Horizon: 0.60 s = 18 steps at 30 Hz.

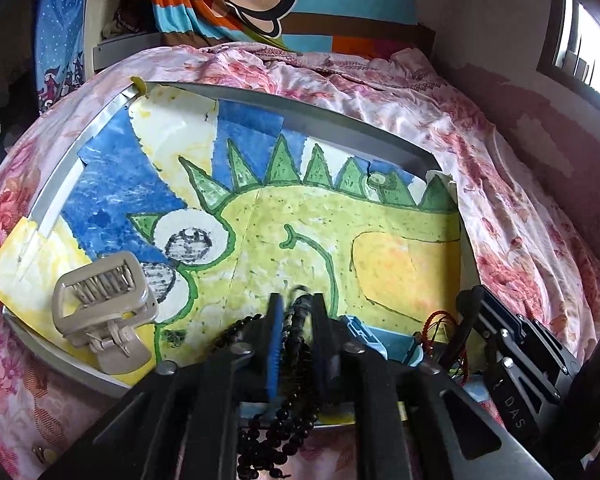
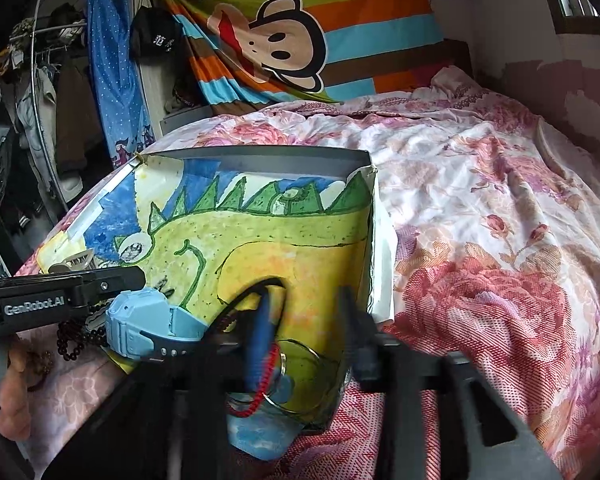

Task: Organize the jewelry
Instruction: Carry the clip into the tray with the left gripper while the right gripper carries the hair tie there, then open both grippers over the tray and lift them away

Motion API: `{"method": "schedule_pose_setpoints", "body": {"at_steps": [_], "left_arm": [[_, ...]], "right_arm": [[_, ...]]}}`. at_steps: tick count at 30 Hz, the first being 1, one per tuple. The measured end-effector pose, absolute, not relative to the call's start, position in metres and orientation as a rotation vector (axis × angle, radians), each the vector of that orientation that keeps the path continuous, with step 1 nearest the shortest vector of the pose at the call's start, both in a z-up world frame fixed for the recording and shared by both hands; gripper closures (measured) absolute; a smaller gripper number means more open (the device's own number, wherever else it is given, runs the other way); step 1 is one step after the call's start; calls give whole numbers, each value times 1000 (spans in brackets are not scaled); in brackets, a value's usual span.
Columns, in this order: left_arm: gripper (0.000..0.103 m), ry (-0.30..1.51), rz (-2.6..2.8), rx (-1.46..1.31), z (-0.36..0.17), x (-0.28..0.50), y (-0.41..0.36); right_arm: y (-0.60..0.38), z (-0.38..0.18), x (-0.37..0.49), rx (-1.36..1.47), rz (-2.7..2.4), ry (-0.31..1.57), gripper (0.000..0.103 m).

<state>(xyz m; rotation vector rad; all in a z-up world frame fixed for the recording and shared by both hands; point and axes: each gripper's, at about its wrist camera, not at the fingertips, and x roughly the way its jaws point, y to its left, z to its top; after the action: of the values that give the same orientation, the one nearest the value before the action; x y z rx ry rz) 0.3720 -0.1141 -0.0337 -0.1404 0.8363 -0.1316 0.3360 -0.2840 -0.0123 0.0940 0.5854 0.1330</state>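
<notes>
open: painted board centre (image 1: 300, 240) | blocked: hair clip (image 1: 104, 308) left, blue watch (image 2: 148, 320) near edge

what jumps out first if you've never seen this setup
The bright dinosaur painting lining the shallow tray on the floral bedspread grabs you first. Next, the left gripper shut on a dark bead string, with a beige hair claw at the tray's left.

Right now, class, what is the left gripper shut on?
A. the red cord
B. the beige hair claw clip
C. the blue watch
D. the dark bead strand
D: the left gripper pinches the dark bead strand, whose loops hang below it.
</notes>
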Motion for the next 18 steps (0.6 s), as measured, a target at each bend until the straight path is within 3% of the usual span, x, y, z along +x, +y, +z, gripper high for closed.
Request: {"method": "schedule_pose_setpoints", "body": {"at_steps": [2, 4, 8, 11, 14, 18], "left_arm": [[62, 818, -126, -152, -30, 368, -111], [48, 786, -120, -172, -26, 363, -108], [32, 740, -109, -192, -13, 354, -100], [15, 697, -82, -193, 0, 344, -94], [7, 649, -56, -196, 12, 334, -88], [6, 629, -29, -184, 25, 321, -82]], "right_arm": [[-286, -10, 334, 103, 129, 575, 60], [-287, -10, 333, 109, 125, 576, 58], [-291, -8, 329, 123, 112, 562, 36], [-293, -6, 325, 126, 109, 562, 30], [-291, -8, 324, 109, 91, 605, 27], [-291, -13, 325, 77, 76, 683, 26]]}}
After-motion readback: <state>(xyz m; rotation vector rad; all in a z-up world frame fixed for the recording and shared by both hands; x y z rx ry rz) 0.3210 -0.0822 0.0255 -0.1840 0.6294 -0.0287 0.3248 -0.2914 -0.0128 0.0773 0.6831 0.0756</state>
